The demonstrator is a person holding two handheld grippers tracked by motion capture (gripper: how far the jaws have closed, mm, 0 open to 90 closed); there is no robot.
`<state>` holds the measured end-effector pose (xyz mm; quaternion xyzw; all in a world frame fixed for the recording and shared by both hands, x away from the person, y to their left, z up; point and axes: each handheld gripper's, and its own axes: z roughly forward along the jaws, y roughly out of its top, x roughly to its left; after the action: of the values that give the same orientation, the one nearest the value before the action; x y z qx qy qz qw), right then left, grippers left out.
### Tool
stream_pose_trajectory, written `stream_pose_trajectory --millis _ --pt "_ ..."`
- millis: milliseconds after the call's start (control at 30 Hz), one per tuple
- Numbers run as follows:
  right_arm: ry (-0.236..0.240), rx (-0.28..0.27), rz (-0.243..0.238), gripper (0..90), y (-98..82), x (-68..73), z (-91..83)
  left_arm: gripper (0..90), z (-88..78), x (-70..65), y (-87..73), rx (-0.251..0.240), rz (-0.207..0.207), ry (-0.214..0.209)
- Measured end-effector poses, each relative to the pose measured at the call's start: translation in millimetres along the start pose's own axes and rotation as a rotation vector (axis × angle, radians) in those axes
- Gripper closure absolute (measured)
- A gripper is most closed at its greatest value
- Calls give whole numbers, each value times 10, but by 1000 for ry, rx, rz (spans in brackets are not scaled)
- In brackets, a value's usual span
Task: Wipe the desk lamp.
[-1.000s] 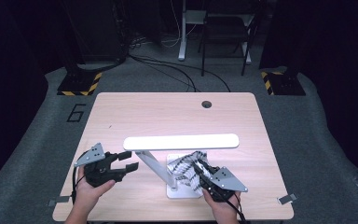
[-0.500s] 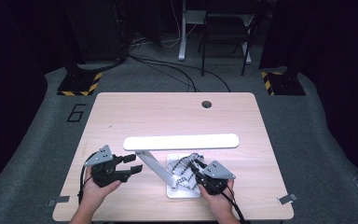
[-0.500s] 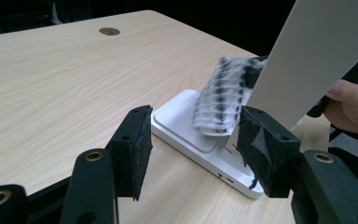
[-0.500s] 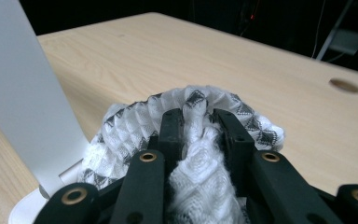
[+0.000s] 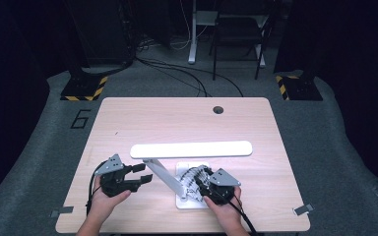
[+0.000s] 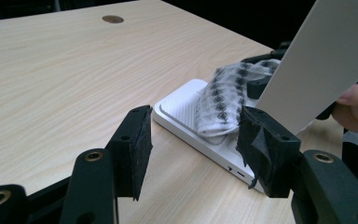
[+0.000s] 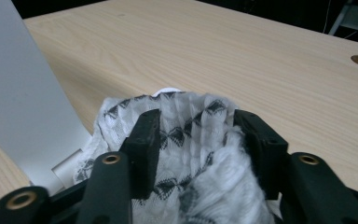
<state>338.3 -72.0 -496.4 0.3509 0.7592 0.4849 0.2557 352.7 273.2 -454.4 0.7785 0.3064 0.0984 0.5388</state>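
The right gripper (image 5: pixel 207 186) lies low over the flat white lamp base (image 5: pixel 183 172), its fingers (image 7: pixel 142 140) having just spread, the crumpled white cloth with black diamond pattern (image 7: pixel 191 135) lying loose between them on the base. The left gripper (image 5: pixel 140 176) rests level just left of the slanted white lamp arm (image 5: pixel 163 176), fingers (image 6: pixel 133 142) wide and empty. Bare pale wooden counter (image 5: pixel 177 118) stretches beyond.

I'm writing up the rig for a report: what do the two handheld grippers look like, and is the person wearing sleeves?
Both the left gripper and the right gripper are black, each topped by a grey three-cornered plate and trailing a black cable. Their jaws are blocky black bars with brass-coloured rivets and dark, rough-looking pads. No sleeves show in the high view: the forearms are bare.
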Motion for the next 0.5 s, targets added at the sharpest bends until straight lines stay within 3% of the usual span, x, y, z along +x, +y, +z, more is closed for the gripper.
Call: stream_pose_trajectory --millis 267,367,500 --pt "-18 -25 -2 449 45 -72 -197 445 65 -1 -5 6 0 0" --pt "-12 -1 -18 449 33 -93 -267 444 74 0 -8 14 3 5" --pt "1 41 2 429 -46 -95 -300 437 75 -1 -7 11 3 6"
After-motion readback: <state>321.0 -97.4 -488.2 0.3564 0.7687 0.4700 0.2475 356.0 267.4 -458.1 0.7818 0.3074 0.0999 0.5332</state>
